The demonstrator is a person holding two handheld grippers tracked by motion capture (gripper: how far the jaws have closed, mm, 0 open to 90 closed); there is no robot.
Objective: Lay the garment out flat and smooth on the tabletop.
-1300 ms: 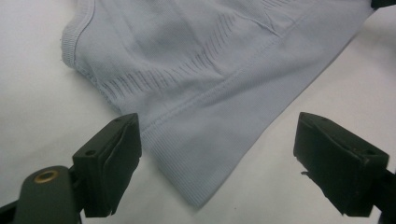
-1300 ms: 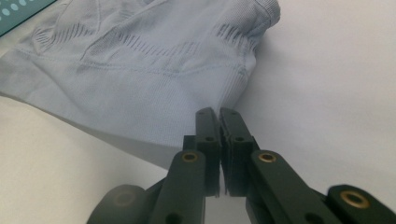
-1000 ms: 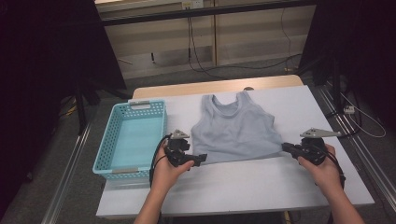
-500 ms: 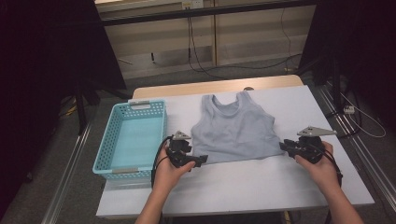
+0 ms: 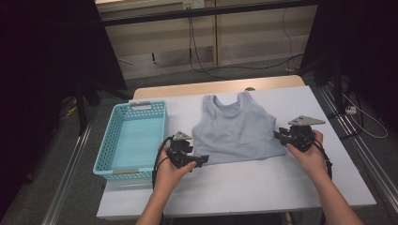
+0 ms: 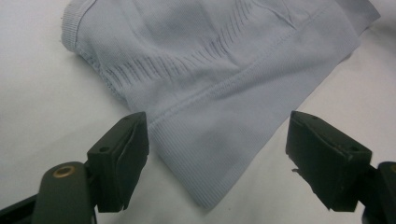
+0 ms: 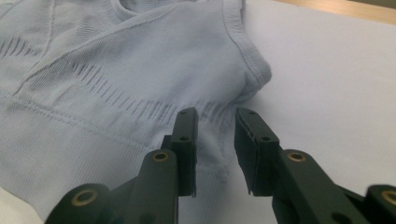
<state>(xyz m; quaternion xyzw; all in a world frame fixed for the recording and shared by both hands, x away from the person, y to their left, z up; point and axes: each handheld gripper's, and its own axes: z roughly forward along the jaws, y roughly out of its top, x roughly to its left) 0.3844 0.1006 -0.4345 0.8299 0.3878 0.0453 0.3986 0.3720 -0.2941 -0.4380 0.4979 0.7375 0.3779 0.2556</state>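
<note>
A light grey sleeveless top lies flat on the white table, neck away from me. My left gripper sits at its lower left corner. In the left gripper view the jaws stand wide, having just closed a little. The hem corner lies between them untouched. My right gripper rests at the top's right side edge. In the right gripper view its jaws have just been opening and stand slightly apart. They straddle the fabric just under the armhole without pinching it.
A light blue plastic basket stands on the table's left side, beside the left hand. Bare white tabletop stretches in front of the top and to its right. The table's wooden far edge runs behind the garment.
The right gripper has let go of the top's lower right corner, which was pulled out sideways. It has slid left and up along the side edge with its jaws parted. The left hand stayed put.
</note>
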